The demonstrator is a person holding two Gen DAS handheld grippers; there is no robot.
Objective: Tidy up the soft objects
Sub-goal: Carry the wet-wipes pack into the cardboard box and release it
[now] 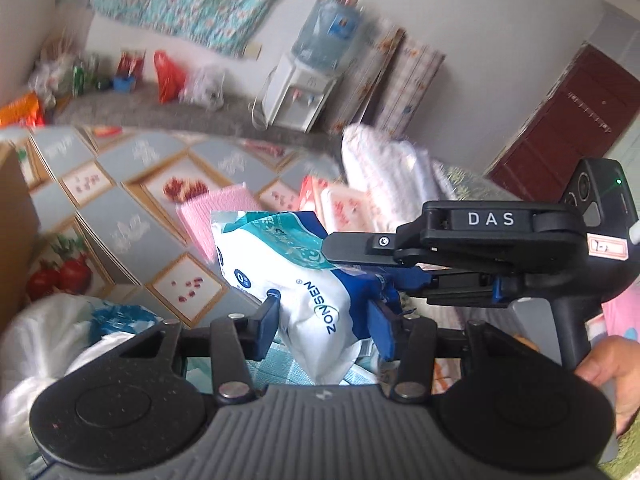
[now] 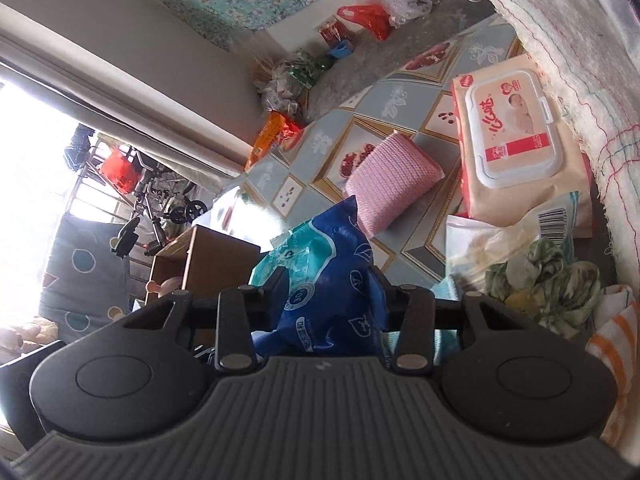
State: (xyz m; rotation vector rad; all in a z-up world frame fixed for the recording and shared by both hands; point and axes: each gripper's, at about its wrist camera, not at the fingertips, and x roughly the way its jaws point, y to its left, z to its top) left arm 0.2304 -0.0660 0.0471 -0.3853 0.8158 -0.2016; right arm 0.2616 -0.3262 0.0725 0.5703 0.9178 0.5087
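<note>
Both grippers clamp one soft blue-and-white packet [image 1: 308,276], held above the patterned tablecloth [image 1: 120,216]. In the left wrist view the left gripper [image 1: 326,322] pinches the packet's white end at six o'clock, and the right gripper [image 1: 360,254] comes in from three o'clock, closed on the blue end, with a hand [image 1: 612,368] at its grip. In the right wrist view the right gripper [image 2: 332,292] squeezes the packet at six o'clock. Beyond lie one pink sponge [image 2: 394,178] at twelve, one wet-wipes pack [image 2: 516,140] at two, one crumpled green cloth [image 2: 548,284] at four. Farther off stands one water dispenser [image 1: 304,80].
</note>
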